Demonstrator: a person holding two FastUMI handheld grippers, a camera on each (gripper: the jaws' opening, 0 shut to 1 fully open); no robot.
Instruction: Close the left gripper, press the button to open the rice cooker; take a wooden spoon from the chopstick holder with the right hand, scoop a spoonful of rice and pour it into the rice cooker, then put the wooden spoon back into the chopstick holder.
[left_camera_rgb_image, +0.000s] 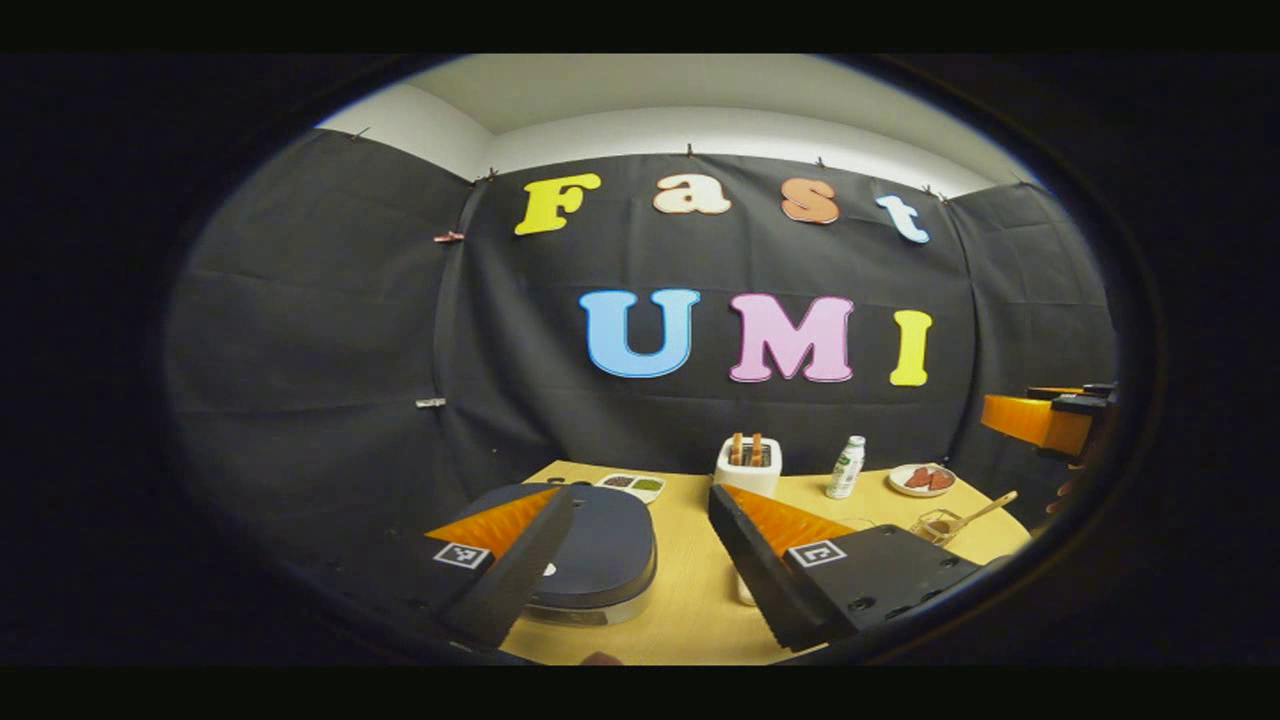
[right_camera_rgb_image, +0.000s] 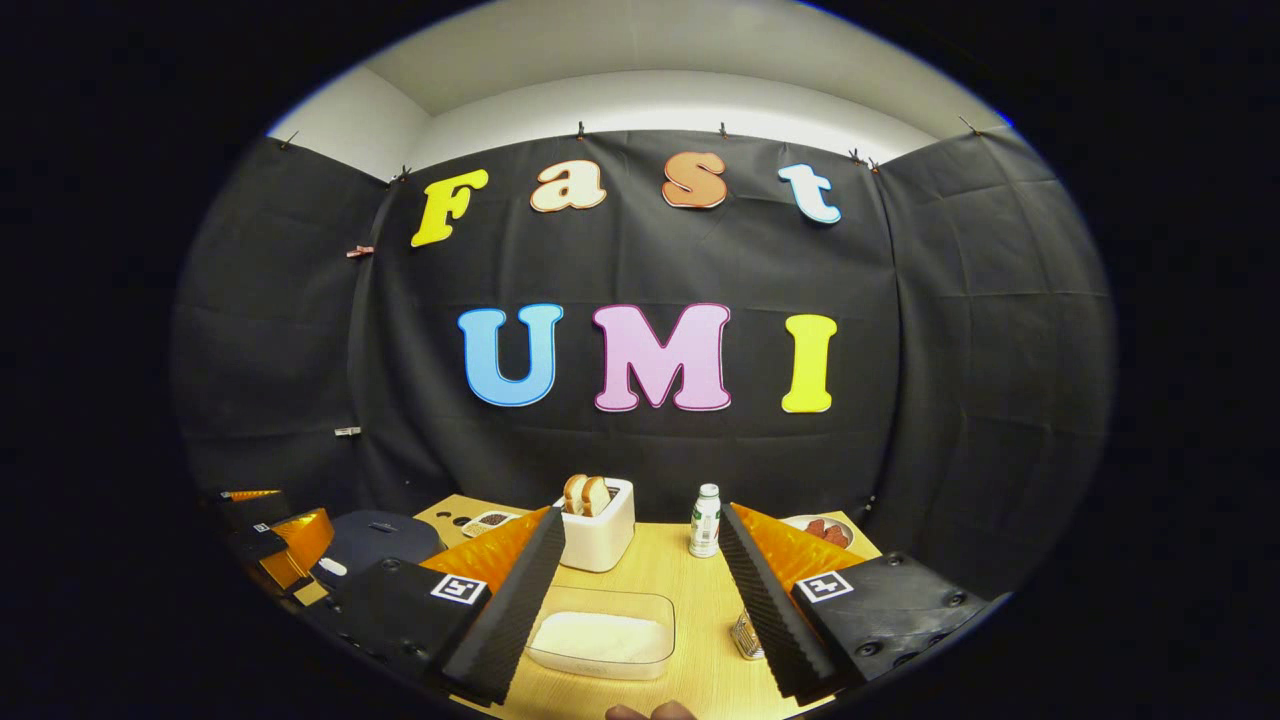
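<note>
The wooden table (right_camera_rgb_image: 690, 600) carries everything, set against the black cloth wall. On its left side sits the rice cooker (left_camera_rgb_image: 600, 545), dark-topped with a silver band and its lid down; in the right gripper view the rice cooker (right_camera_rgb_image: 375, 540) lies at the far left. The left gripper (left_camera_rgb_image: 640, 560) hovers over the table with its fingers spread wide, one finger in front of the cooker's lid, nothing between them. The right gripper (right_camera_rgb_image: 640, 600) is likewise spread and empty, framing a clear tub of rice (right_camera_rgb_image: 600, 635) on the table just ahead. Behind the tub stands a white toaster (right_camera_rgb_image: 597, 535) with two slices of bread, and beside it a small bottle (right_camera_rgb_image: 705, 520). A plate of red food (left_camera_rgb_image: 922, 479) sits at the back right. Near it, a wooden spoon (left_camera_rgb_image: 985, 512) leans out of a small holder (left_camera_rgb_image: 935, 525). A divided dish (left_camera_rgb_image: 632, 485) lies behind the cooker.
</note>
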